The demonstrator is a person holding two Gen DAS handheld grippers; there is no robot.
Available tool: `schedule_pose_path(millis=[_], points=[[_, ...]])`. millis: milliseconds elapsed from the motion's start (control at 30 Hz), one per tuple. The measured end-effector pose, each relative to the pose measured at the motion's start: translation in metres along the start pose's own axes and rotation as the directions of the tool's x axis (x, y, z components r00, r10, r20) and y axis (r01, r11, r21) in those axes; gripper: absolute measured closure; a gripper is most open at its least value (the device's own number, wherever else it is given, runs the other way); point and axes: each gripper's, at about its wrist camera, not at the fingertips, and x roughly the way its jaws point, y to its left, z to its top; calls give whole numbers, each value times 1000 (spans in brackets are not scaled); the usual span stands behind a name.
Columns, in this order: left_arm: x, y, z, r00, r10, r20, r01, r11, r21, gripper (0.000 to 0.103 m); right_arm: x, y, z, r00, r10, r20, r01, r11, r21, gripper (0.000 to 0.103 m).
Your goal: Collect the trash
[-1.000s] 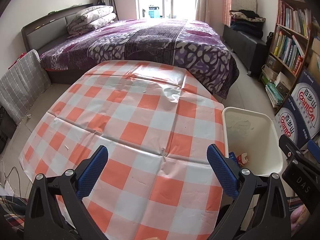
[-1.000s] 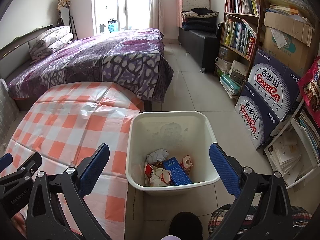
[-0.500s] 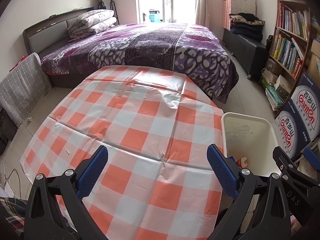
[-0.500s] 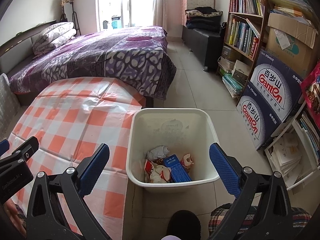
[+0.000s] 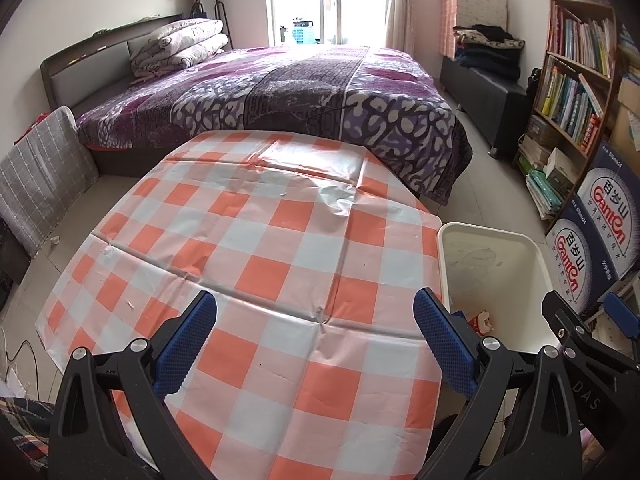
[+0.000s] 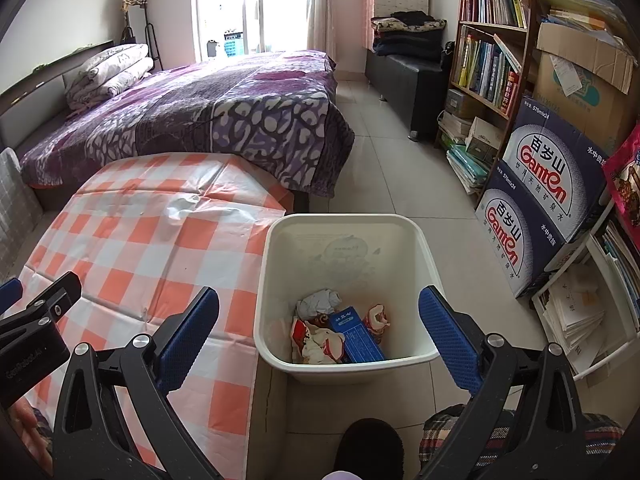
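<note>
A white trash bin (image 6: pixel 276 248) stands on the floor beside the table. It holds a blue box (image 6: pixel 354 334), a crumpled white paper (image 6: pixel 318 302) and red-and-white wrappers (image 6: pixel 316 340). My right gripper (image 6: pixel 318 338) is open and empty, held above the near side of the bin. My left gripper (image 5: pixel 314 340) is open and empty above the orange-and-white checked tablecloth (image 5: pixel 256 248), which is bare. The bin also shows in the left wrist view (image 5: pixel 532 252), at the table's right edge.
A bed with a purple cover (image 5: pixel 280 92) lies behind the table. A bookshelf (image 6: pixel 488 52) and stacked water cartons (image 6: pixel 536 196) line the right wall. A dark bench (image 6: pixel 404 72) stands further back. Tiled floor (image 6: pixel 392 168) runs between the bed and the shelf.
Both grippers have drawn back and risen a little, so the table and the bin look slightly farther away. Both stay open and empty.
</note>
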Motion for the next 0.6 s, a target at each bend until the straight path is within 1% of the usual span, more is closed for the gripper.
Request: schedule_pose_path(millis=[133, 233, 367, 500, 600], points=[[-3, -2, -1, 1000, -20, 15, 20, 1000, 6, 11, 0, 0, 0, 1000, 0, 2, 0, 1000, -3, 7], [-6, -6, -1, 999, -9, 36, 8, 1000, 28, 11, 0, -1, 1, 1000, 0, 1, 0, 1000, -3, 7], [-3, -5, -1, 1000, -3, 18, 3, 1000, 20, 11, 0, -1, 1, 1000, 1, 5, -1, 1000, 1, 7], [-2, -3, -1, 1000, 0, 16, 0, 1000, 9, 10, -1, -1, 1, 1000, 2, 3, -2, 1000, 1, 7], [0, -4, -2, 1000, 2, 5, -2, 1000, 16, 9, -2, -2, 2, 1000, 2, 2, -2, 1000, 4, 7]])
